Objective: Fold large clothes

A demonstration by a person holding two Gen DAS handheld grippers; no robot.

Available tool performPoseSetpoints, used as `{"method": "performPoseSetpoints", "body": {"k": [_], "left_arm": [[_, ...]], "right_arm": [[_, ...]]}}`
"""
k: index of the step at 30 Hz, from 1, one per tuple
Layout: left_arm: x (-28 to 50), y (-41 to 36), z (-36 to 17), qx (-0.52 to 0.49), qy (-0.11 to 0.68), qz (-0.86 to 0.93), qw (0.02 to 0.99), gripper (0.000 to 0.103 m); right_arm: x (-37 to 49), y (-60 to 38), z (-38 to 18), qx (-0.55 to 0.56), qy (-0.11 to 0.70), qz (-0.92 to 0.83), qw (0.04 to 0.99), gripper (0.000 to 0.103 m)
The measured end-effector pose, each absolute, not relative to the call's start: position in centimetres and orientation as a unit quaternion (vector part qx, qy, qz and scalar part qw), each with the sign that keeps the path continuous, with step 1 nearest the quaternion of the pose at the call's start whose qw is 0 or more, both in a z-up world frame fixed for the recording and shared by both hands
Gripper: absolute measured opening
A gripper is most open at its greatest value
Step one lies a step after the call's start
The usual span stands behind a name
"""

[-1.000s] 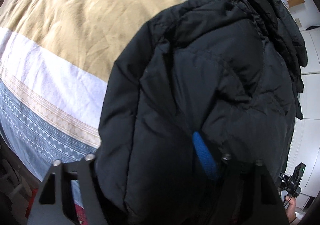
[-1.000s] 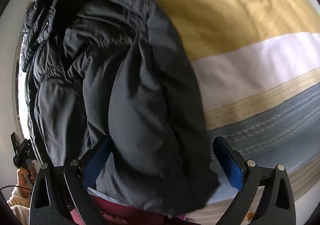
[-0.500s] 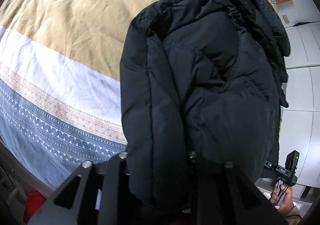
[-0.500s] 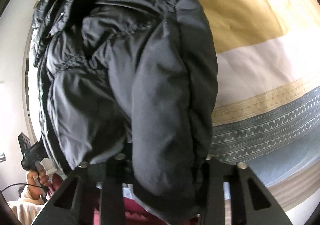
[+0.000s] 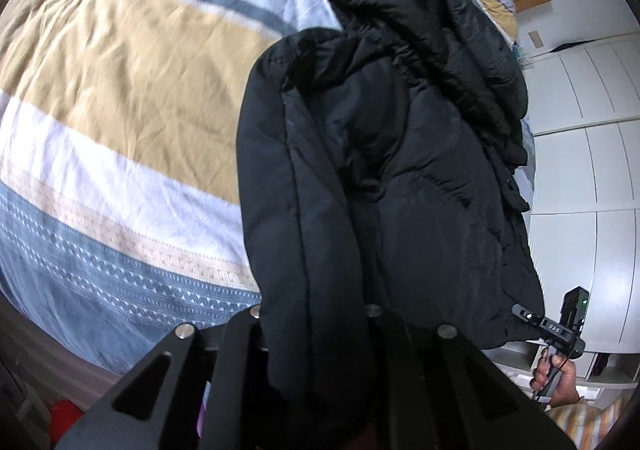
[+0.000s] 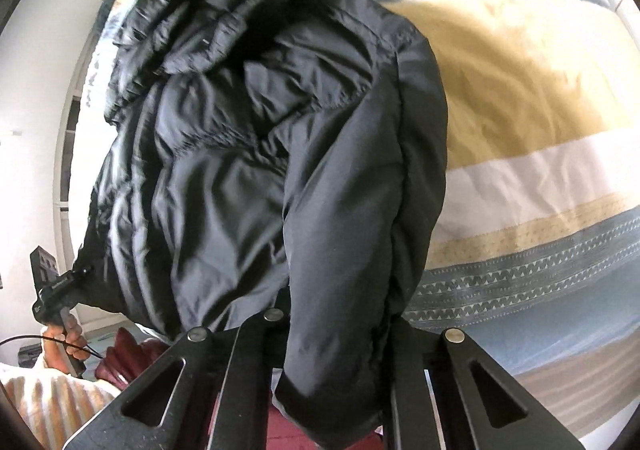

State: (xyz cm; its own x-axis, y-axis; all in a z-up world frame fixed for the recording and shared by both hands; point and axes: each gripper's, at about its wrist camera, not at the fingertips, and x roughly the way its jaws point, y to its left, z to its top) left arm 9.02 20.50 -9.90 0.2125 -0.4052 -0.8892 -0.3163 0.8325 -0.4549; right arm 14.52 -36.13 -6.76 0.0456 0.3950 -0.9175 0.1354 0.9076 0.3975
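Striped bedding (image 5: pixel 120 122) fills the frame's left; the black jacket (image 5: pixel 380 170) now hangs lifted. Left gripper (image 5: pixel 316 324) and right gripper (image 6: pixel 336 320), spread a second ago, pinch its hem for folding.

One black puffer jacket (image 5: pixel 384 178), one striped bedspread (image 5: pixel 120 98), two grippers (both clamped on jacket)

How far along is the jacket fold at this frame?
Early. Done: the black puffer jacket lies lengthwise on the striped duvet, hood end away. In hand: left gripper and right gripper each clamp its near hem, lifted. Left: carrying the hem over toward the hood and flattening; no finished fold visible.
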Motion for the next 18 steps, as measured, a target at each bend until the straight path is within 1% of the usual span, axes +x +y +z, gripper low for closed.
{"method": "performPoseSetpoints", "body": {"k": [4,9,18], "left_arm": [[9.6,21.6,-8.6,-0.271,0.619,-0.037,0.737,0.012],[12.1,21.9,-7.3,-0.292,0.587,-0.034,0.755,0.012],[15.7,22.7,-3.6,-0.321,0.537,-0.053,0.778,0.011]], "right_arm": [[15.5,-37.6,-5.1,0.19,0.668,0.1,0.713,0.01],[16.8,-38.7,-2.0,0.191,0.64,0.1,0.737,0.01],[19.8,-39.5,1.6,0.208,0.603,0.105,0.763,0.01]]}}
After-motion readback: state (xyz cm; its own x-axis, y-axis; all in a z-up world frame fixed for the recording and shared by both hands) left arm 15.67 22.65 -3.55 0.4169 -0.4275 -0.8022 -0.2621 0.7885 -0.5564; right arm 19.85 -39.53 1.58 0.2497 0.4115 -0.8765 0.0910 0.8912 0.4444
